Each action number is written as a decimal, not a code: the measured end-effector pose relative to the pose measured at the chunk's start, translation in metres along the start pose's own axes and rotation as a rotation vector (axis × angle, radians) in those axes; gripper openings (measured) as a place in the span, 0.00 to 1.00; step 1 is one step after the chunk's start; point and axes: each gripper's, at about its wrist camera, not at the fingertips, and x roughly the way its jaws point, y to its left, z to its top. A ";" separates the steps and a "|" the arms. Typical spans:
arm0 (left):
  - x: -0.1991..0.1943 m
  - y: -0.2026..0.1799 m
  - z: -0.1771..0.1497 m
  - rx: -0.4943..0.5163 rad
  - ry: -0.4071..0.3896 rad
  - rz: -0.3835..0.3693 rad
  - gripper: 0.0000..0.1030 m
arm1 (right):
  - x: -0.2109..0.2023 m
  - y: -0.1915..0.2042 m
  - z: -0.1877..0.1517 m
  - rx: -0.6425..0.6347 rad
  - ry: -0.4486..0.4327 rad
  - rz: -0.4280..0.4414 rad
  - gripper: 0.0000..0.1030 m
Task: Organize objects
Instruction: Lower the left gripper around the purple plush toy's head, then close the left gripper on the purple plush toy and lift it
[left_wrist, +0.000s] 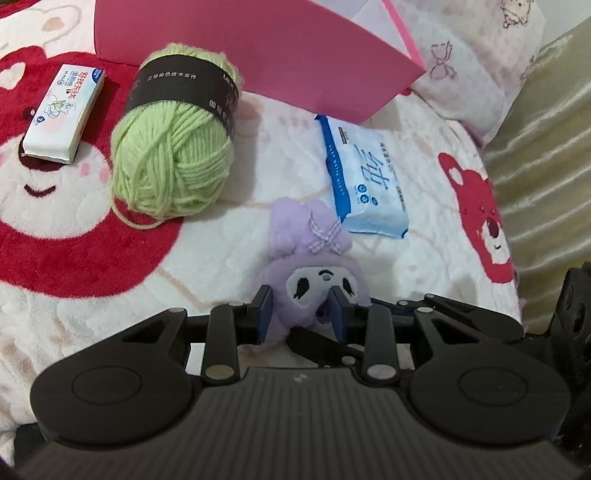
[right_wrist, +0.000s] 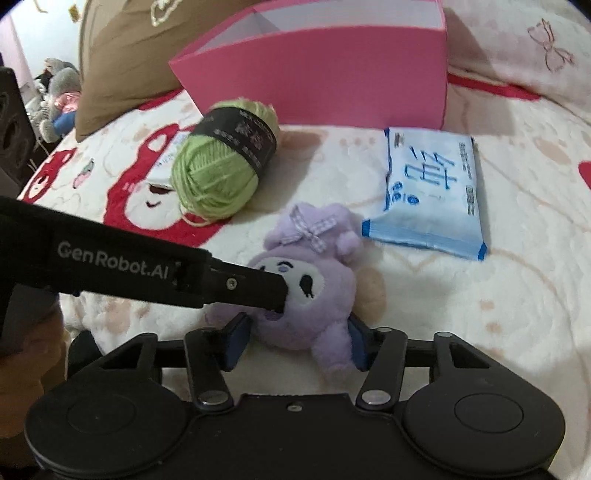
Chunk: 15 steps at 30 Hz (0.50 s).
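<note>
A purple plush toy with a checked bow lies on the bear-print blanket. My left gripper is shut on the toy's head, a pad on each side of its white face. In the right wrist view the left gripper reaches in from the left onto the face of the plush toy. My right gripper is shut on the toy's lower body, with both blue pads against its sides. A green yarn ball lies beyond the toy to the left.
An open pink box stands at the back. A blue tissue pack lies in front of it at the right, and a small white carton at the left. A brown pillow leans at the far left.
</note>
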 end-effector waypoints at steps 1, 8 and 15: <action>0.000 0.000 0.001 -0.003 0.000 -0.002 0.30 | -0.001 0.000 0.000 -0.008 -0.008 0.001 0.56; -0.003 -0.009 0.000 0.038 -0.007 0.010 0.30 | -0.004 0.001 0.000 -0.022 -0.031 0.004 0.55; -0.014 -0.017 -0.001 0.079 -0.016 -0.008 0.30 | -0.010 0.002 0.003 -0.009 -0.041 0.008 0.56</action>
